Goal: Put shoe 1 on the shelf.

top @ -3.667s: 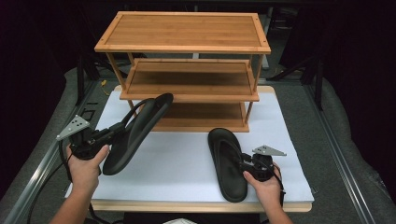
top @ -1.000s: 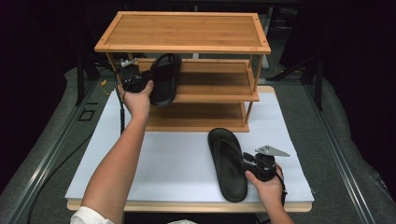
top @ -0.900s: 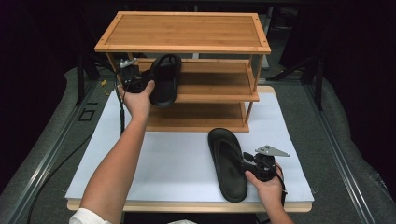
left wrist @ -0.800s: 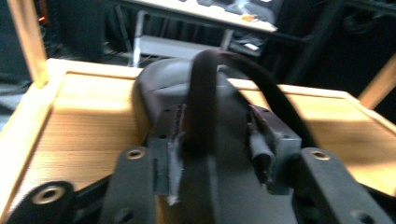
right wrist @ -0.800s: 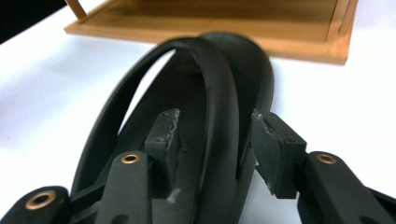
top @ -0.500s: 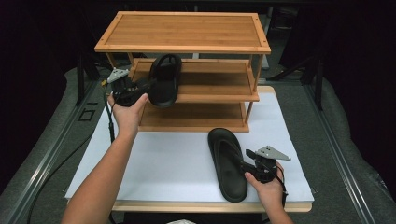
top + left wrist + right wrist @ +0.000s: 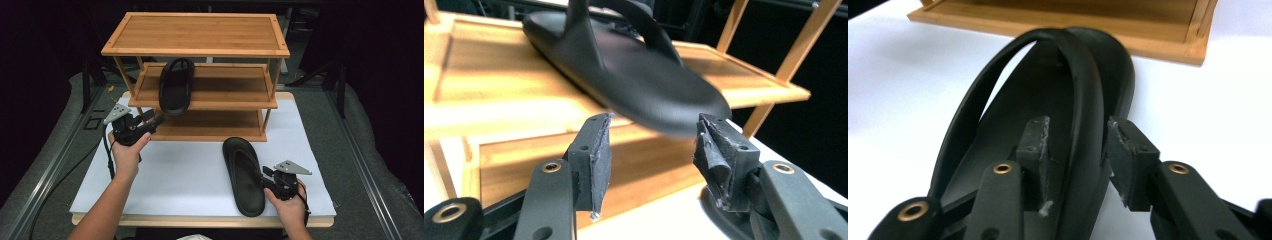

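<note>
**One sandal on middle shelf, one on tabletop in right gripper**

A black sandal (image 7: 176, 85) lay on the middle shelf (image 7: 220, 87) of the bamboo rack (image 7: 196, 34), left part of the shelf. Long axis ran front to back; strap end toward the rack's rear, other end overhanging the shelf's front edge. In the left gripper view that overhanging end (image 7: 659, 97) sat just above and beyond the jaws, not touching them.

Second black sandal (image 7: 244, 172) lay flat on the white tabletop (image 7: 175, 172), in front of the rack's right half, long axis also roughly front to back, strap end toward the rack.

Left gripper (image 7: 150, 121) was released, jaws wide apart with nothing between, held just in front of the rack's lower left corner, below the shelved sandal. Right gripper (image 7: 1075, 155) was closed around the strap (image 7: 1083, 100) of the tabletop sandal, one jaw on each side of it, at the sandal's near right edge.
</note>
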The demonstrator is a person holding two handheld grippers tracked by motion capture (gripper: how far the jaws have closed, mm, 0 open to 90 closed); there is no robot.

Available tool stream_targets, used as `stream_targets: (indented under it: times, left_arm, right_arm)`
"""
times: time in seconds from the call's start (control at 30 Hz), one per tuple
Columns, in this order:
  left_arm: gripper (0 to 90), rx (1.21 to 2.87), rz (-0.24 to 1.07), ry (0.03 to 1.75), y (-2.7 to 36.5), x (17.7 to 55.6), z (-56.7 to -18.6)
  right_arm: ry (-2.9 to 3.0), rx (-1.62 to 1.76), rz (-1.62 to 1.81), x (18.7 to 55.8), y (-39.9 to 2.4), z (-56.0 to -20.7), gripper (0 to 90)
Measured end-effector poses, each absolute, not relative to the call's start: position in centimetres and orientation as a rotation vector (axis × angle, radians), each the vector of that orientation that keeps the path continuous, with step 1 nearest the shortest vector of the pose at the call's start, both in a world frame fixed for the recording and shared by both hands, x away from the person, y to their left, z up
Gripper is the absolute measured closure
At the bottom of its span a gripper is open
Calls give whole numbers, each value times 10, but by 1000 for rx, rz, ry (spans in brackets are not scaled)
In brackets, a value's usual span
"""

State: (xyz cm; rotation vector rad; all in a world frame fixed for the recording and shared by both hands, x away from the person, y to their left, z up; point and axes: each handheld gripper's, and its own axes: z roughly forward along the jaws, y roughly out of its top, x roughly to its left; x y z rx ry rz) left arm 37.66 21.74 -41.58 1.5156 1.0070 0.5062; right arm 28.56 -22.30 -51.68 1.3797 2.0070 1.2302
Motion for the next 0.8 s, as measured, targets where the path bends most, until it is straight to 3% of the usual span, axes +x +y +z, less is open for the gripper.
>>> stream_targets:
  times: [0.8]
  left_arm:
    - [453, 1546, 544, 1051, 238, 376, -427]
  right_arm:
    - [2059, 1414, 1121, 285, -228, -526, 754]
